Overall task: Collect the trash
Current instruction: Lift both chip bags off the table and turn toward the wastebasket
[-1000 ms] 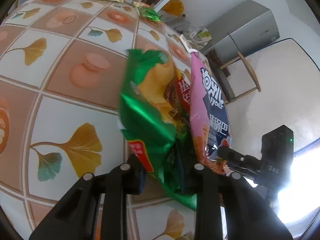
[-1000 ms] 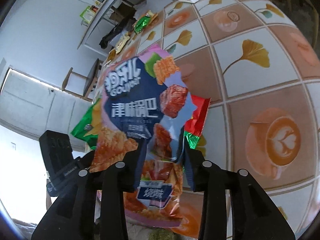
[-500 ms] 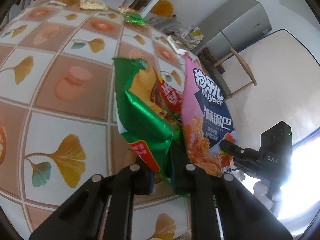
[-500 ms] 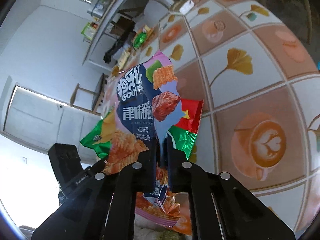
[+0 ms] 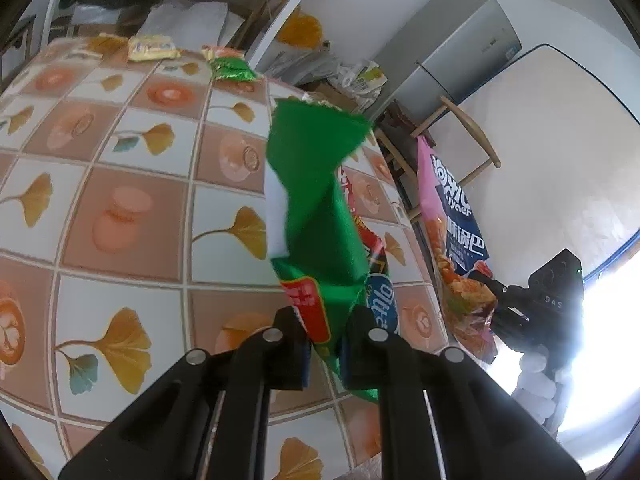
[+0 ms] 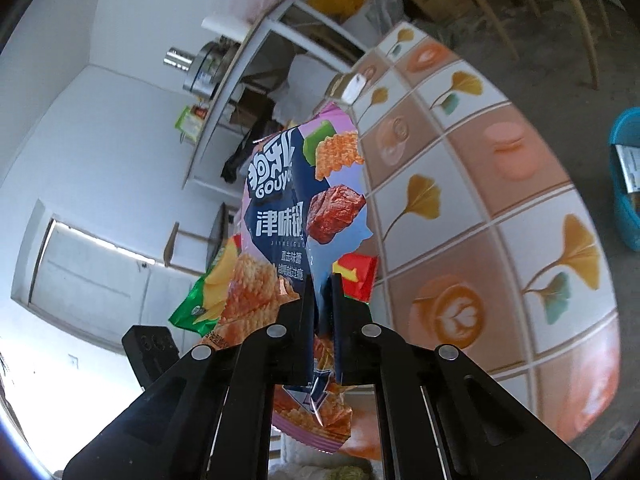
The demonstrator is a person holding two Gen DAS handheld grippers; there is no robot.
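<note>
Left wrist view: left gripper (image 5: 325, 342) at 6 o'clock, clenched on green snack bag (image 5: 316, 216), lifted above patterned table (image 5: 120, 184). Toward 3 o'clock, pink snack bag (image 5: 450, 220) pinched in right gripper (image 5: 494, 300). Right wrist view: right gripper (image 6: 322, 320) clamped on pink snack bag (image 6: 296, 208) near its lower edge. Likely light, crinkly, slippery foil; best gripped at flat sealed edges. More wrappers (image 5: 232, 68) at 11 o'clock.

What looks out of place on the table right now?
Wrappers still lie at the table's far edge: a yellow packet and a green packet. Nothing looks spilled. Both lifted bags look crumpled, not torn as far as shown.
</note>
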